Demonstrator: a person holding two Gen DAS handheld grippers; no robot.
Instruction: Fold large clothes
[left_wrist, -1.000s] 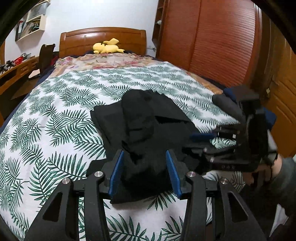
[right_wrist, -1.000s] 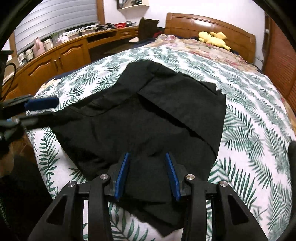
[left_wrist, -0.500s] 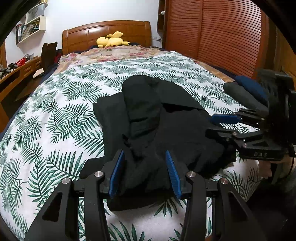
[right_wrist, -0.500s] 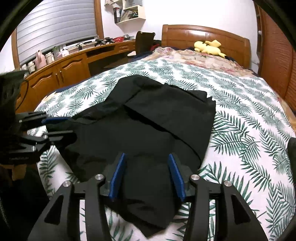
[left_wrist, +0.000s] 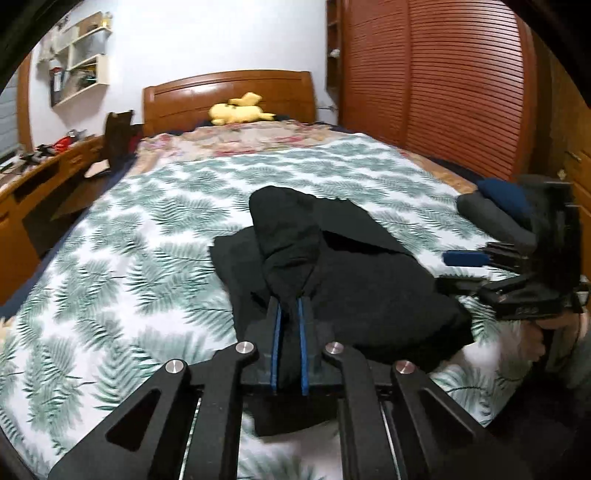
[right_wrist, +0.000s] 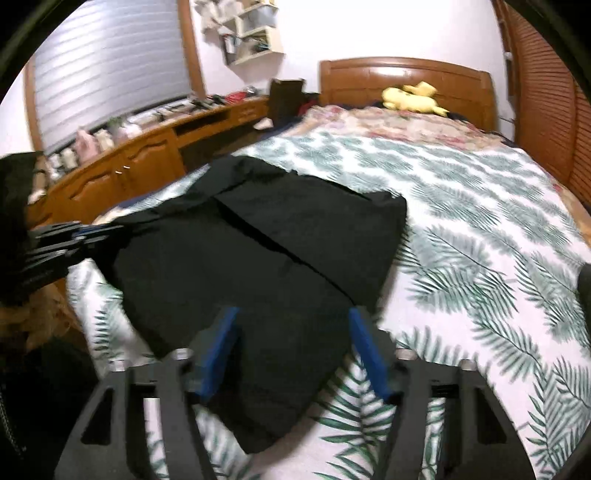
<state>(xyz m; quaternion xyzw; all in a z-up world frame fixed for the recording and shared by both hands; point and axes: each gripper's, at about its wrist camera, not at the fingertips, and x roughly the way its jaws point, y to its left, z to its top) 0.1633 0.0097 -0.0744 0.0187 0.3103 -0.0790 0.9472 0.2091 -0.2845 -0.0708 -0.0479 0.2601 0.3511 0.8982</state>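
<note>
A black garment (left_wrist: 351, 280) lies crumpled and partly folded on the near end of the leaf-print bed (left_wrist: 129, 258). My left gripper (left_wrist: 290, 306) is shut on a raised ridge of its cloth at the near edge, the blue pads pinching the fabric. From the right wrist the garment (right_wrist: 258, 266) looks flatter, with a folded panel on top. My right gripper (right_wrist: 293, 317) stands open over the garment's near corner, cloth lying between the pads without being pressed. Each gripper shows in the other view: the right gripper (left_wrist: 458, 271) at the garment's right edge, the left gripper (right_wrist: 85, 236) at its left.
A yellow plush toy (left_wrist: 240, 110) lies by the wooden headboard (right_wrist: 402, 74). Rolled dark clothes (left_wrist: 495, 214) sit at the bed's right edge beside a slatted wardrobe (left_wrist: 424, 92). A wooden desk and cabinets (right_wrist: 129, 173) run along the left. A person's hand (left_wrist: 554, 332) holds the right gripper.
My left gripper has closed on the garment's cloth ridge. The right gripper's jaws have spread a little wider and it has shifted along the garment's near edge.
</note>
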